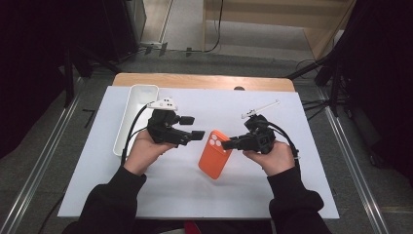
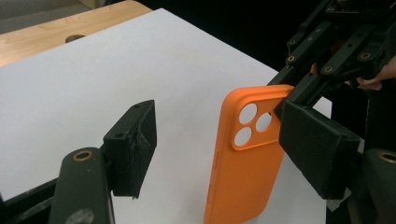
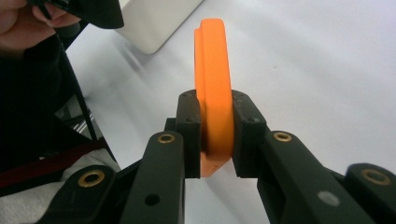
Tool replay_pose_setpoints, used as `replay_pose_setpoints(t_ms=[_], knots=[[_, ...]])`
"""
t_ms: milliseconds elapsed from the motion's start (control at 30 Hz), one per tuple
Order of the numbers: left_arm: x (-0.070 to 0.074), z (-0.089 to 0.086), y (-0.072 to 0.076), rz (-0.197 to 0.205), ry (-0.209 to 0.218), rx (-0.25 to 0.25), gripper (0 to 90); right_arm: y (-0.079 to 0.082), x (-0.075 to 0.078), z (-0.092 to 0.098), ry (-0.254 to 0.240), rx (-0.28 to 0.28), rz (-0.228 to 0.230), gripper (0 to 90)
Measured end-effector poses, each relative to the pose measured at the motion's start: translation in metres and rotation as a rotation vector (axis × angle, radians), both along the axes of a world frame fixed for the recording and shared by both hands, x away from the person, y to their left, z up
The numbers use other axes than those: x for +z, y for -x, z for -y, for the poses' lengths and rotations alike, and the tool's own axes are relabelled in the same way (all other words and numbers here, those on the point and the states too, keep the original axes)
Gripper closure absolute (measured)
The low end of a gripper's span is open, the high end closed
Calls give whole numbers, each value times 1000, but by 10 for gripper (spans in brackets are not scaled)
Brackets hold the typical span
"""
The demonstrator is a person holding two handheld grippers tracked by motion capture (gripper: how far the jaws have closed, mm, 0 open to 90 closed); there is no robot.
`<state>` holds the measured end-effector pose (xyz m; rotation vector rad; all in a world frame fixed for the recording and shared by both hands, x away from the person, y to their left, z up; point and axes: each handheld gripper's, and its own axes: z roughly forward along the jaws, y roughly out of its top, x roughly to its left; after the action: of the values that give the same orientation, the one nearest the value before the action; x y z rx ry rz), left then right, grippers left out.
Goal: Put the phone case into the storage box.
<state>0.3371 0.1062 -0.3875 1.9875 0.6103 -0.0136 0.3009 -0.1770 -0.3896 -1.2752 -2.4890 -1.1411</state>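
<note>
Orange phone case (image 1: 214,155), clamped at its far edge by right gripper (image 1: 233,143); left gripper (image 1: 193,127), jaws apart and empty, just left; white tray (image 1: 138,105) far left.

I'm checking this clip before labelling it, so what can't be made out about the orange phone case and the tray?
- Orange phone case: its inner side faces away in the high view; in the left gripper view the bottom edge cuts it off.
- Gripped corner: the right gripper fingers cover it.
- White tray: its inside is partly hidden by the left gripper in the high view.
</note>
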Motion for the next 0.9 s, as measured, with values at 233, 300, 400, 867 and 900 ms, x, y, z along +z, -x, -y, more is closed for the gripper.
replay_pose_setpoints(t_ms=[233, 300, 400, 867, 900], knots=[[-4, 2, 3, 24, -26, 19, 243, -1, 1, -1, 24, -34, 4, 744], [-6, 3, 3, 28, -23, 27, 243, -2, 1, -2, 36, -41, 10, 745], [-8, 4, 4, 34, -23, 31, 243, -3, 2, -5, 38, -39, 10, 744], [-13, 6, 9, 73, -7, 54, 240, -17, 1, -13, 44, -95, 5, 744], [-13, 6, 9, 70, -14, 56, 219, -18, 1, -13, 48, -99, 6, 744]])
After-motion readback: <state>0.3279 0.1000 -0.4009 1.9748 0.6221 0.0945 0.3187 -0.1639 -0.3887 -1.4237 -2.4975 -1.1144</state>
